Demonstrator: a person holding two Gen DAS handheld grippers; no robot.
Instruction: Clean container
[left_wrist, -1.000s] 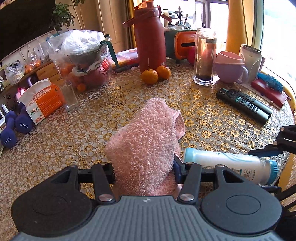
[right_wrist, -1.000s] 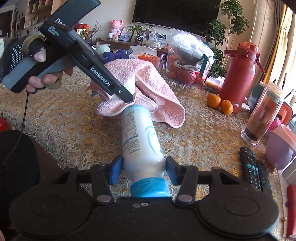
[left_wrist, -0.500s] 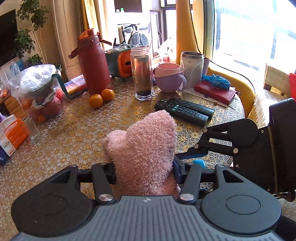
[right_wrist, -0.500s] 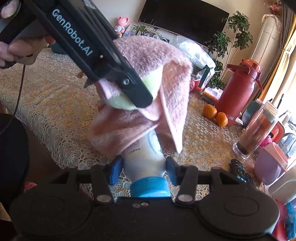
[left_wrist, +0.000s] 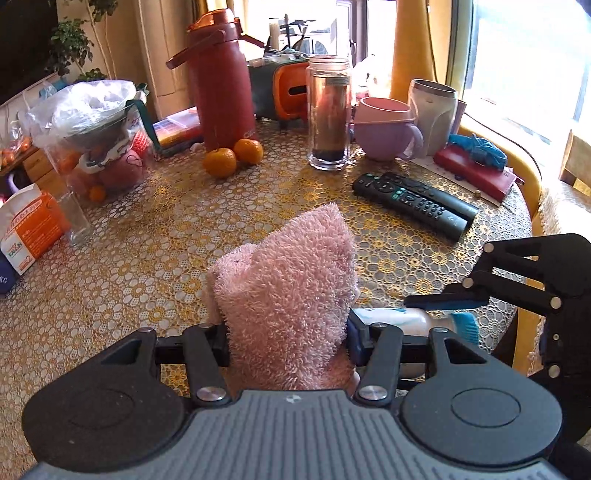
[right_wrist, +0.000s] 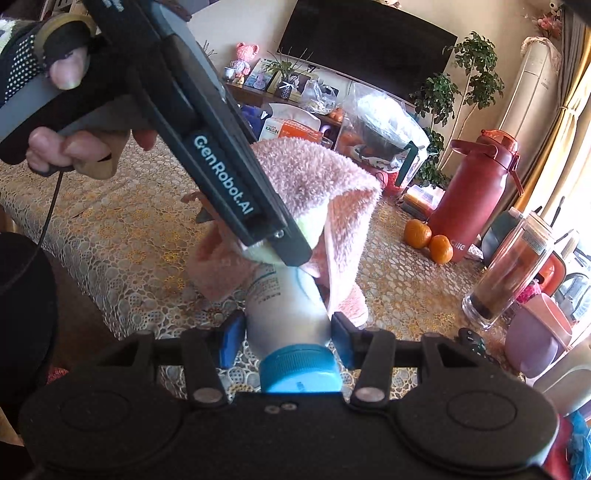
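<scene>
A white bottle (right_wrist: 286, 306) with a blue cap (right_wrist: 299, 373) is clamped in my right gripper (right_wrist: 288, 332), which is shut on it. My left gripper (left_wrist: 286, 336) is shut on a fluffy pink towel (left_wrist: 291, 284). In the right wrist view that towel (right_wrist: 332, 188) drapes over the bottle's far end, with the left gripper (right_wrist: 280, 240) pressed on it from above. In the left wrist view the bottle (left_wrist: 402, 317) lies sideways just right of the towel, held by the right gripper (left_wrist: 443, 301). The bottle's far end is hidden under the towel.
On the patterned table (left_wrist: 147, 258): a red jug (left_wrist: 221, 81), two oranges (left_wrist: 232, 157), a glass jar (left_wrist: 328, 114), a purple mug (left_wrist: 384, 129), two black remotes (left_wrist: 413, 201), a bag of fruit (left_wrist: 92, 136) and an orange-white pack (left_wrist: 29, 225). A gloved hand (right_wrist: 44, 92) holds the left gripper.
The towel was lifted off the table and brought over the bottle's far end. The bottle is raised and tilted up. The left gripper's view has swung right, then partly back.
</scene>
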